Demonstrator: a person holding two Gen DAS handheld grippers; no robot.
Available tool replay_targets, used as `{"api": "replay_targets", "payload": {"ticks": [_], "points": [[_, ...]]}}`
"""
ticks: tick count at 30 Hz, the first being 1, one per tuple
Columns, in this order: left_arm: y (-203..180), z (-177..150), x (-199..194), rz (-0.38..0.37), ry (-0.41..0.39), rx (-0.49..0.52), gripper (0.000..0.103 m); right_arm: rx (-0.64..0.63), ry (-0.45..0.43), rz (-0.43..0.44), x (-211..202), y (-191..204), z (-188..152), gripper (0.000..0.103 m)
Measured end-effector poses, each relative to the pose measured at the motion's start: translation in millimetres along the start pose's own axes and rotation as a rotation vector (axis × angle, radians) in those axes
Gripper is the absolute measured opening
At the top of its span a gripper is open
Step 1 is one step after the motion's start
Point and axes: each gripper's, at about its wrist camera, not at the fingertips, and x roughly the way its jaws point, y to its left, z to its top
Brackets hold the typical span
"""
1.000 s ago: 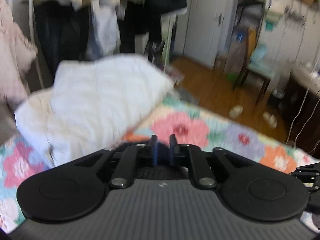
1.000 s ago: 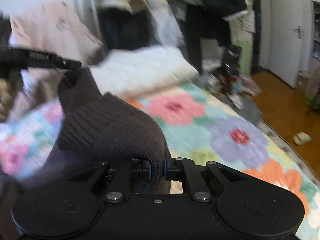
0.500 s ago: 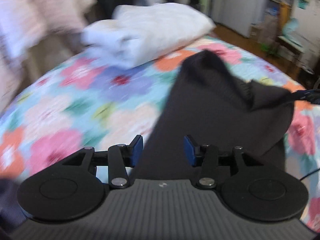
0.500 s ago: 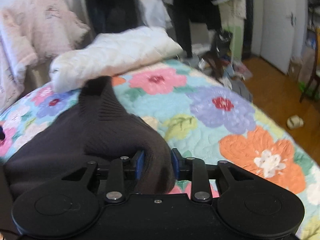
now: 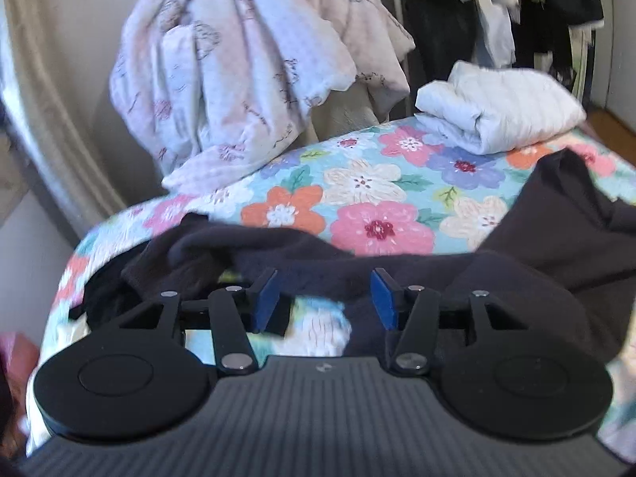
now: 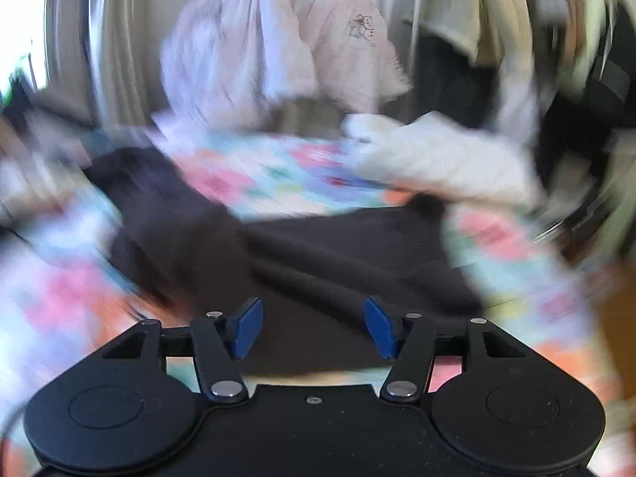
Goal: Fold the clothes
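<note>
A dark knit garment (image 5: 556,246) lies spread on the floral bedspread (image 5: 357,194). In the left wrist view a long stretch of it runs across just beyond my left gripper (image 5: 324,298), which is open with nothing between its blue pads. In the blurred right wrist view the dark garment (image 6: 338,254) lies flat ahead of my right gripper (image 6: 310,326). That gripper is open too, hovering over the cloth's near edge.
A folded white quilted piece (image 5: 501,111) sits at the far side of the bed. A pink patterned blanket (image 5: 246,63) hangs in a heap behind the bed. Dark clothes (image 5: 536,12) hang at the back right. The bed edge drops off at the left.
Both grippers have let go of the dark garment and opened wide. It now lies on the bed. Both views have swung left toward the pink blanket.
</note>
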Motion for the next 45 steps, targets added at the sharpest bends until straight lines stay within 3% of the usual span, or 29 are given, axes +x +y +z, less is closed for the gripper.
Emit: {"api": "replay_targets", "payload": {"ticks": [1,3,6,11,16,19,24,27,30,31,33,35,39,43,44,45], "points": [[7,-7,-12,0.011,0.01,-0.012,0.051,-0.098,0.007,-0.057,-6,7,3,0.064],[20,-19,-39,0.047,0.014,-0.026,0.051,-0.205,-0.003,-0.049,-22,6,10,0.064],[43,-36,-88,0.111,-0.035,-0.056,0.051,-0.15,-0.017,0.027,-40,-11,29,0.064],[92,-60,-152,0.187,-0.066,-0.211,0.053,-0.076,-0.001,0.14,-52,-26,51,0.064],[131,-67,-202,0.324,-0.024,-0.254,0.053,-0.136,0.002,0.112,-53,-9,81,0.064],[153,-67,-225,0.36,0.0,-0.289,0.054,-0.066,-0.034,0.181,-59,-7,99,0.064],[187,-66,-266,0.511,0.013,-0.311,0.054,-0.034,0.031,0.296,-41,9,102,0.064],[207,-67,-281,0.543,0.045,-0.341,0.054,-0.038,0.074,0.385,-22,25,95,0.064],[208,-72,-281,0.656,0.087,-0.265,0.054,-0.063,0.149,0.484,4,48,82,0.063],[207,-76,-281,0.685,0.088,-0.245,0.06,-0.072,0.17,0.519,12,56,77,0.063],[206,-90,-272,0.572,0.093,-0.319,0.064,-0.064,0.196,0.586,30,74,68,0.063],[195,-110,-246,0.393,0.121,-0.415,0.064,-0.042,0.208,0.63,47,91,58,0.063],[128,-144,-177,0.168,0.194,-0.376,0.064,-0.104,0.226,0.651,63,127,30,0.062],[54,-171,-130,-0.087,0.139,-0.405,0.062,-0.176,0.168,0.675,49,130,4,0.058],[37,-178,-120,-0.143,0.128,-0.416,0.058,-0.198,0.159,0.668,47,131,0,0.047],[20,-184,-109,-0.195,0.119,-0.425,0.05,-0.22,0.146,0.659,47,132,-3,0.024]]}}
